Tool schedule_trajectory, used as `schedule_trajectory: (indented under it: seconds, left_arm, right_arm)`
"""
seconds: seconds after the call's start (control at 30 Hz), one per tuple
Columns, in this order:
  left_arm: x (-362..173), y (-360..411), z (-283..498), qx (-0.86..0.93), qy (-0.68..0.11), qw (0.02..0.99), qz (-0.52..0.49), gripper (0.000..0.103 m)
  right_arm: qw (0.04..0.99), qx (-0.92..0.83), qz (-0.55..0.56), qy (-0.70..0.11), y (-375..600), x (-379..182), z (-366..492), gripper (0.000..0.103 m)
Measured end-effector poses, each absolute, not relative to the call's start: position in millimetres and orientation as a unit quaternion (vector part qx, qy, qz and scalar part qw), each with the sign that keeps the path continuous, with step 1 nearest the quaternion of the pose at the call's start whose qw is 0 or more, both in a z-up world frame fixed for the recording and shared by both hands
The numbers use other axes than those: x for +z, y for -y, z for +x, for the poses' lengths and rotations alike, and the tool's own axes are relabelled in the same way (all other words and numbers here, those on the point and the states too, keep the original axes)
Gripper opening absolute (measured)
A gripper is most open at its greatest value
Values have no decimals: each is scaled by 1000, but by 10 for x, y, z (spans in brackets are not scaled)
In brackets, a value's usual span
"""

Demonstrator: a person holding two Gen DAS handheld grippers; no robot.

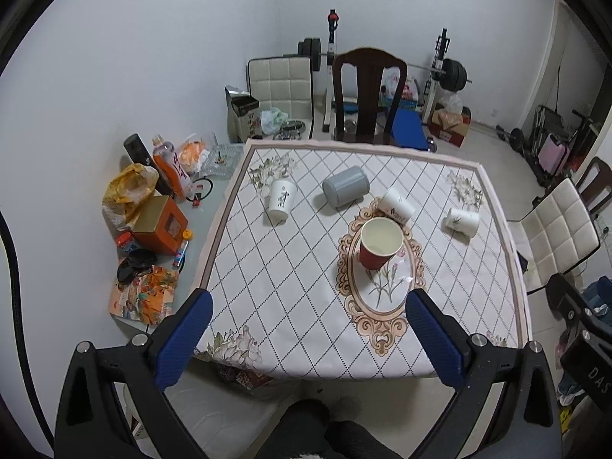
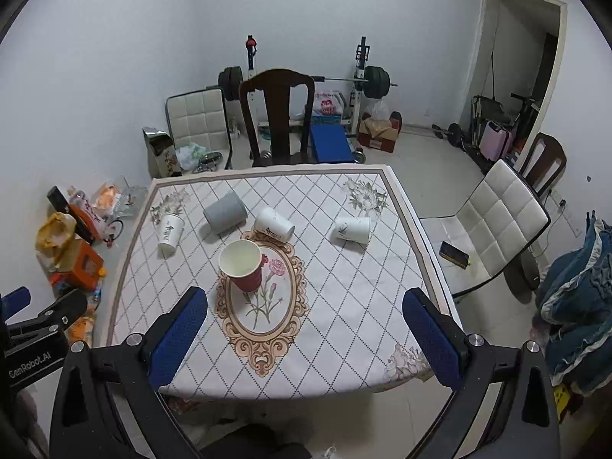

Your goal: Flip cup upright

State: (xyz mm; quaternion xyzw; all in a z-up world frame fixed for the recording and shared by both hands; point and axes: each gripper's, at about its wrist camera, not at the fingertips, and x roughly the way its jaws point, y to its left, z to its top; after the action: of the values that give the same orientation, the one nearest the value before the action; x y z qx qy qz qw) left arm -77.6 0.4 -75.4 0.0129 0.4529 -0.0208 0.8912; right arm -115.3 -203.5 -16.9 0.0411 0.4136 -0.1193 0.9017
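One cup stands upright; four others lie tipped over on the surface.

The red paper cup (image 1: 379, 244) stands mouth-up on the oval medallion of the surface (image 1: 298, 306), so that one looks done. Left to right beyond it, a white cup (image 1: 282, 199), a grey cup (image 1: 345, 186), a second white cup (image 1: 397, 204) and a third white cup (image 1: 462, 220) all lie on their sides, which I judge as work remaining. The left hand-held gripper (image 1: 308, 338) and the right hand-held gripper (image 2: 306, 338) are both spread wide, holding nothing, hovering at the near edge, well apart from the fallen cups.
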Motion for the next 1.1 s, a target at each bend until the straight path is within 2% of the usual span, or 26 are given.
schedule_trajectory:
  seconds: [0.43,1.1]
  left_arm:
    - [-490,2,-999,-16,-427,904,18,103]
    - [-491,71,-1069,-2,-424,906,23,103]
  right_arm:
    - [914,-108,35,-390,1970,191,-1431,103]
    - [913,-96,34,-395,1979,128,-1438,103]
